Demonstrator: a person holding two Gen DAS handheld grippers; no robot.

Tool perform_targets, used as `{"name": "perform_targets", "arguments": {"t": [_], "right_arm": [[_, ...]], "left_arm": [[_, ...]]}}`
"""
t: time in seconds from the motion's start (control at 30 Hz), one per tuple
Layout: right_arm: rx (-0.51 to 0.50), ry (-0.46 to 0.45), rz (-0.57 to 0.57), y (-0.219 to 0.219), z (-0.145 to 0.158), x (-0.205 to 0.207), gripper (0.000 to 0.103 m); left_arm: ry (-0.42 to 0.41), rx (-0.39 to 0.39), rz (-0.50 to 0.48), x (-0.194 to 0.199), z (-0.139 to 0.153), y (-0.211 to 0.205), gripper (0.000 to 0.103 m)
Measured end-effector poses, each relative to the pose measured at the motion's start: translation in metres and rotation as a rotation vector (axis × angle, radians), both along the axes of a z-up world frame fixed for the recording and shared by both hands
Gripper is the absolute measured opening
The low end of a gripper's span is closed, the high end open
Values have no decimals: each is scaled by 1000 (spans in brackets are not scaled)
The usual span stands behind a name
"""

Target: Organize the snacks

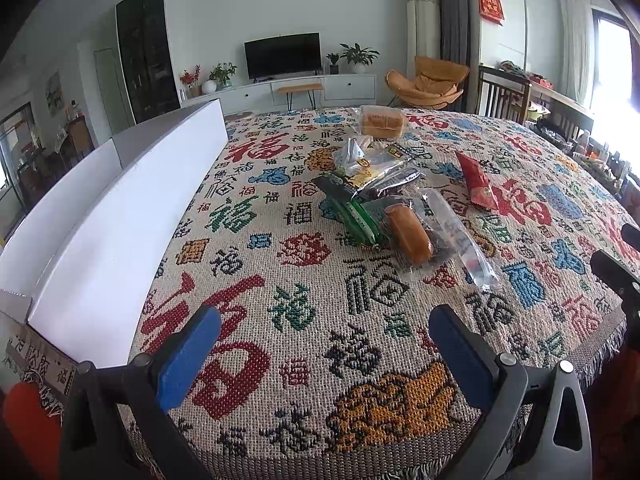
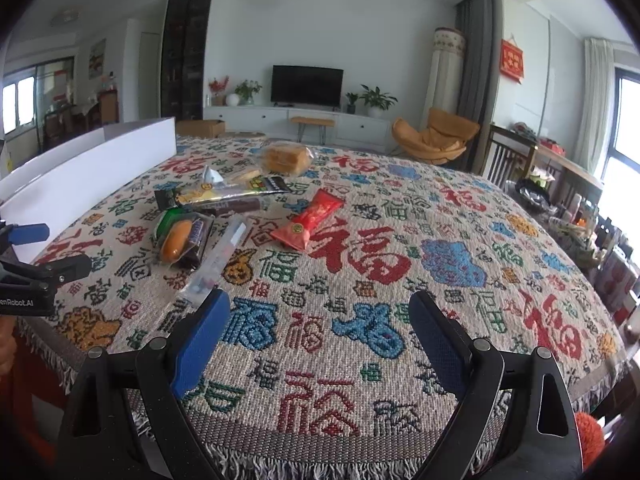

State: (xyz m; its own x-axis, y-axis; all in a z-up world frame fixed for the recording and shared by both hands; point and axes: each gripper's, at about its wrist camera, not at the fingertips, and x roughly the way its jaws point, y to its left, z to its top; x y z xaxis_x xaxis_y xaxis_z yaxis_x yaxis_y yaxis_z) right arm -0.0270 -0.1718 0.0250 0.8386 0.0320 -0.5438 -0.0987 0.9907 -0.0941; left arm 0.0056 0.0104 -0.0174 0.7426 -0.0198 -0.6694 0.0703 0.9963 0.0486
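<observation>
Both tools, left [image 1: 324, 344] and right [image 2: 320, 332], wide open, empty, above patterned tabletop [image 2: 360, 360]; snack packets [image 1: 384, 200] heaped beyond, white box [image 1: 120, 216] leftward.

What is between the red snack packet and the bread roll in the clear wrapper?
A long clear packet lies between the red snack packet and the bread roll, on the patterned cloth. The right wrist view shows it best.

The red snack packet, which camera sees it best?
The right wrist camera. There the red packet lies whole and unblocked, well inside the picture on the tablecloth, apart from the snack pile. The left wrist camera also shows the whole packet, but off to the right side.
</observation>
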Motion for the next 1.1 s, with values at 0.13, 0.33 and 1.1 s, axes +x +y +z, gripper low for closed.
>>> {"name": "perform_targets", "arguments": {"t": [0.13, 0.33, 1.1], "right_arm": [[-6, -4, 5, 1, 0, 0, 93], [-15, -6, 16, 5, -1, -1, 93], [-17, 3, 23, 7, -4, 0, 93]], "left_arm": [[1, -1, 2, 0, 0, 0, 103], [4, -5, 2, 1, -1, 0, 103], [10, -9, 4, 1, -4, 1, 103]]}}
